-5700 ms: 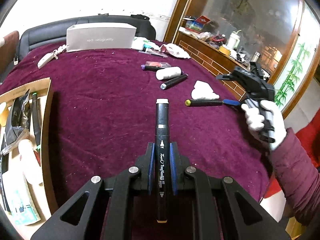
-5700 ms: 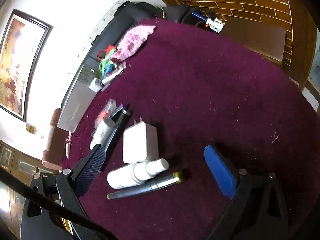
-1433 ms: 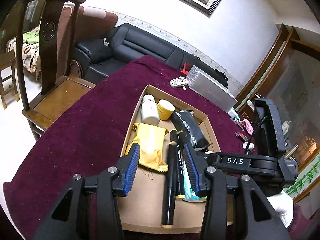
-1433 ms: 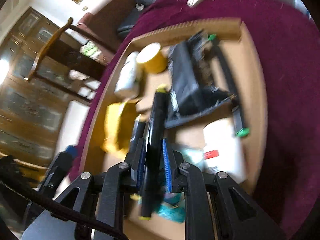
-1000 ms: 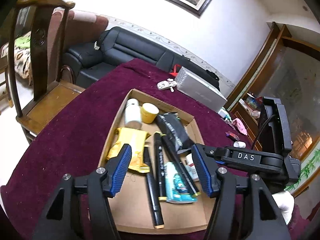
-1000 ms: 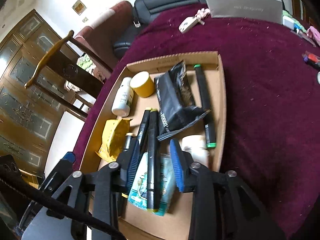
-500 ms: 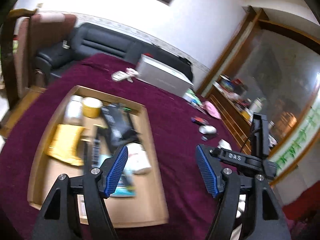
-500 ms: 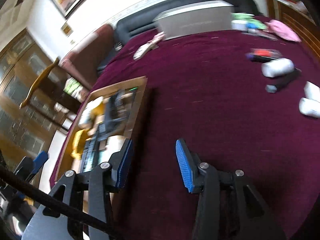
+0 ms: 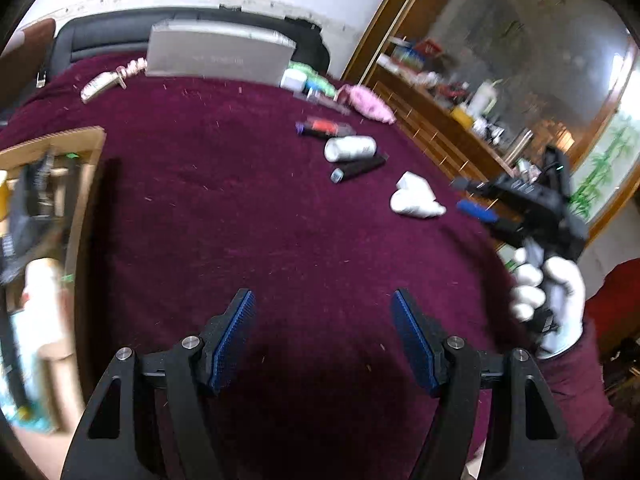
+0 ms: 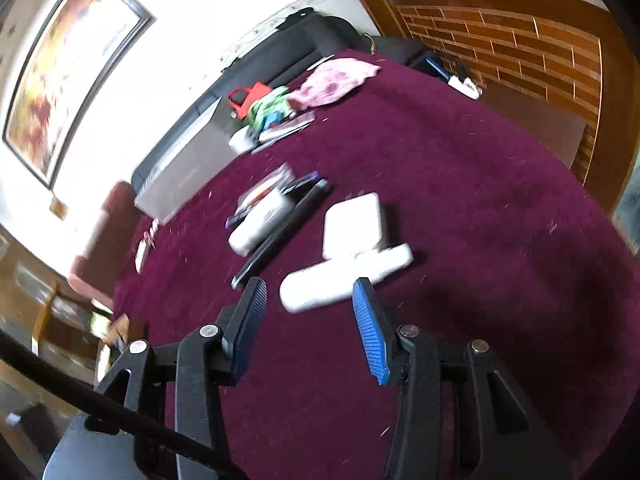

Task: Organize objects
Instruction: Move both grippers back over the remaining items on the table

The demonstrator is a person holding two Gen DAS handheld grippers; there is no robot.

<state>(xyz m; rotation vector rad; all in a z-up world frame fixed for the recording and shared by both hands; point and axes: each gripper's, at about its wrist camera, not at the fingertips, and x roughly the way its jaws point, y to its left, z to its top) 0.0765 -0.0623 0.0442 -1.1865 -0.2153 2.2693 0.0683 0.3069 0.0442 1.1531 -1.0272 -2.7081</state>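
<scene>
Both pairs of fingers are spread now, and nothing sits between them. A moment ago each one pinched a dark marker over the cardboard box (image 9: 86,184); now those markers lie in the box and your hands have swung away from it.

Start on the left. Your left gripper (image 9: 322,338) hangs over bare purple cloth (image 9: 240,220), with the box off at the left edge of its view. It looks blurry, so I cannot tell what lies where inside it.

Move to the middle. Things are left out on the cloth: a white bottle (image 9: 350,149), a black marker (image 9: 358,168) just beside it, and a small red and purple thing (image 9: 320,128) a bit farther back. A white charger (image 10: 354,224) lies near them.

Now the right. Your right gripper (image 10: 308,320) points at a long white tube (image 10: 344,276) that touches the charger. The tube lies just past the finger tips, not yet between them.

So two things are put away, and I think the tube comes next. Go down over its middle.
</scene>
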